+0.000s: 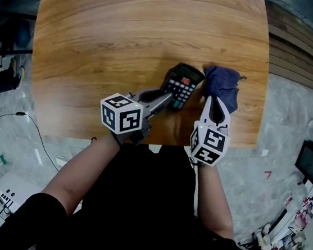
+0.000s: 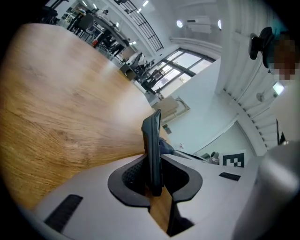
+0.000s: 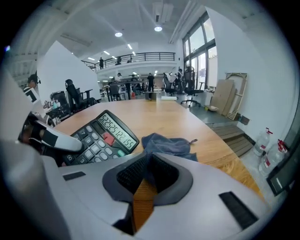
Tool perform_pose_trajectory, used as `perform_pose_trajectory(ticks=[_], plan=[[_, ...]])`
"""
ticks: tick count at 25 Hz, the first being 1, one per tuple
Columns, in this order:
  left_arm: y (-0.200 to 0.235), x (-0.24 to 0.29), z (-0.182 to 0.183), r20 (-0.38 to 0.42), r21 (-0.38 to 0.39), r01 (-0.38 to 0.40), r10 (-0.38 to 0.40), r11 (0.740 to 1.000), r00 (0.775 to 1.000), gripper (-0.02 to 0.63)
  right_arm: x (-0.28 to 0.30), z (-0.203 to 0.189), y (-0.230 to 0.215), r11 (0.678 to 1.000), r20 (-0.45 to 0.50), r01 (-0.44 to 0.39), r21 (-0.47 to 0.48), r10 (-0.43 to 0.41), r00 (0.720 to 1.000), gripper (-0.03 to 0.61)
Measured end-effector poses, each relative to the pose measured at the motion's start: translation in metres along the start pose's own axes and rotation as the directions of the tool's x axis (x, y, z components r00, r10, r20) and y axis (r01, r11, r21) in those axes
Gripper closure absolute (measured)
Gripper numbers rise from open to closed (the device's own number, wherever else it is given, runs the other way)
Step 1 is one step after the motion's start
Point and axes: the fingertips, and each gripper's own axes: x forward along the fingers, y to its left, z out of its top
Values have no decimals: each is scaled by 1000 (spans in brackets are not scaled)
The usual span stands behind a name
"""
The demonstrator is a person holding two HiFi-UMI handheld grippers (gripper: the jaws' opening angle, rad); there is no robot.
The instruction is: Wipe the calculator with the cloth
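Note:
A black calculator [image 1: 182,83] with a lit display lies tilted near the front of the wooden table [image 1: 122,38]. My left gripper [image 1: 169,99] is shut on its near end. In the left gripper view the calculator [image 2: 152,140] stands edge-on, clamped between the pads of the left gripper [image 2: 154,179]. A dark blue cloth [image 1: 222,85] lies bunched just right of the calculator. My right gripper [image 1: 214,104] is shut on the cloth's near edge. In the right gripper view the cloth [image 3: 168,144] spreads beyond the closed right gripper [image 3: 149,165], with the calculator [image 3: 101,136] to its left.
The table's front edge [image 1: 239,142] runs just under both grippers. The person's body in black fills the bottom of the head view. Cables [image 1: 28,128] lie on the floor at left, and bottles [image 3: 265,143] stand on the floor at right.

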Motion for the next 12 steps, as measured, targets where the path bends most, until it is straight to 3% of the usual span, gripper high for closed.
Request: perform_pose_trajectory(ticks=[4, 8, 12], plan=[[-4, 1, 4, 25, -30, 5, -4, 1000, 1000, 545, 1, 5, -20, 1000, -8, 25, 17, -25, 1000, 560], [-6, 3, 4, 35, -36, 0, 1, 999, 999, 545, 7, 2, -27, 1000, -38, -6, 23, 7, 999, 442], [-9, 4, -1, 43, -42, -7, 8, 999, 999, 545, 20, -24, -32, 1000, -146, -29, 9, 29, 989, 428]])
